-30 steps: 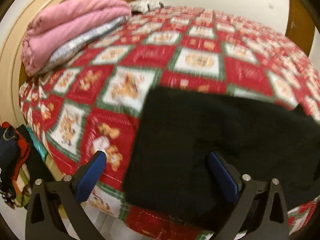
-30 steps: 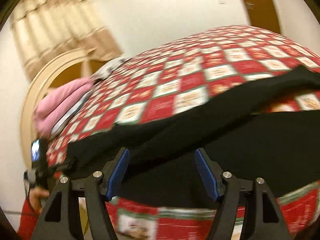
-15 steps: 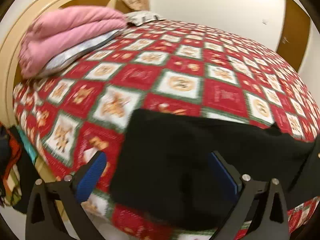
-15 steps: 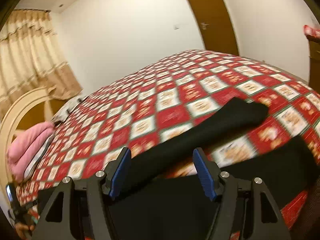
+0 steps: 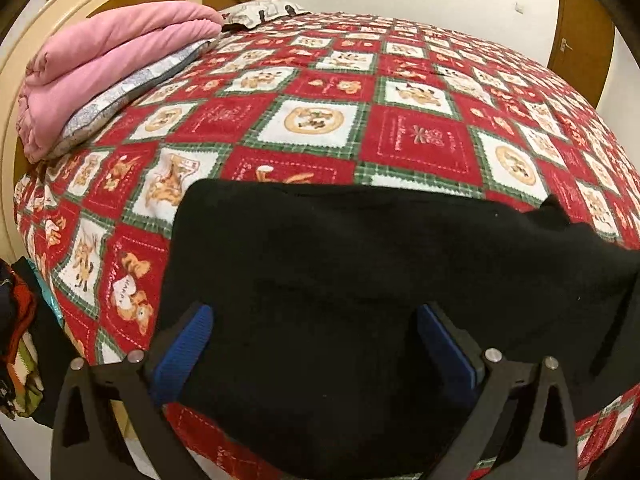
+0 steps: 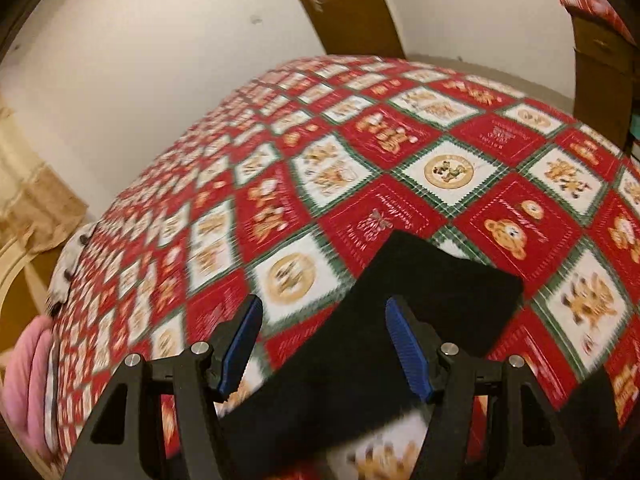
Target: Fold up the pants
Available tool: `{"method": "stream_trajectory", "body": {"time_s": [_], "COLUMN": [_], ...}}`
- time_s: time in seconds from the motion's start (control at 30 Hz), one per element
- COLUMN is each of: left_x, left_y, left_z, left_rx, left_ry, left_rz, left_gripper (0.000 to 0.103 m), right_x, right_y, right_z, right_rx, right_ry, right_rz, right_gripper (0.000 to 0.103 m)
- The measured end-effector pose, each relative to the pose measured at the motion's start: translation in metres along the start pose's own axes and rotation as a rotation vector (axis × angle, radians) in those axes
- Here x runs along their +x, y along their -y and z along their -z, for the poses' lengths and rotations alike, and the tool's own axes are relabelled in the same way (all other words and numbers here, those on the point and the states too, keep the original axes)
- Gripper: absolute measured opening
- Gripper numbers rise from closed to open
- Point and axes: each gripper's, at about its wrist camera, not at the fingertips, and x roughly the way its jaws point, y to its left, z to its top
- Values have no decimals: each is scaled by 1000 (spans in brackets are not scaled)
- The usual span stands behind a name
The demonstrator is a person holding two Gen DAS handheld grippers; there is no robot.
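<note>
Black pants (image 5: pixel 360 272) lie flat on the red, white and green patchwork quilt (image 5: pixel 420 136), near the bed's front edge. In the left wrist view my left gripper (image 5: pixel 314 318) hovers open over the wide end of the pants, its blue pads (image 5: pixel 188 344) spread apart with only cloth below. In the right wrist view, one pant leg (image 6: pixel 440 292) runs up to a squared cuff end on the quilt (image 6: pixel 448 170). My right gripper (image 6: pixel 324 312) stands open above that leg, just short of the cuff, with nothing pinched between its pads.
A folded pink blanket (image 5: pixel 104 68) on a grey pillow (image 5: pixel 120 96) sits at the back left by the cream headboard (image 5: pixel 24 56). Mixed clothes (image 5: pixel 16 344) hang beside the bed at left. A brown door (image 6: pixel 340 4) and white wall stand behind the bed.
My right gripper swept quickly along the pant leg to its cuff end and rolled. The left gripper shifted a little over the wide end. Both stayed open.
</note>
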Motion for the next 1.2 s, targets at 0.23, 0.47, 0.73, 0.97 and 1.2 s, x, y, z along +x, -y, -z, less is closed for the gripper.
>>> {"method": "stream_trajectory", "body": {"time_s": [0.23,0.47,0.73,0.97,1.2], "left_x": [3,3,3,3,2], "left_y": [1,2,1,1,2], "left_z": [-1,-1,0,1,0], "left_rx": [-7,-5,-10,-12,-14], "left_ry": [1,2,18,19,21], "left_rz": [-11,-19,-21,-25,-27], "left_gripper": [103,103,103,103,103], "right_x": [67,83,42,-40,-141], "right_y": [6,-7,50,80,116], "right_z": [-12,-8,-12,16,82], "right_rx": [28,-111,87,171,258], "right_ry": [-151,-188,-160,7,173], "right_rz": [200,299,21,-306,-468], "right_gripper": [66,66,6,6,6]}}
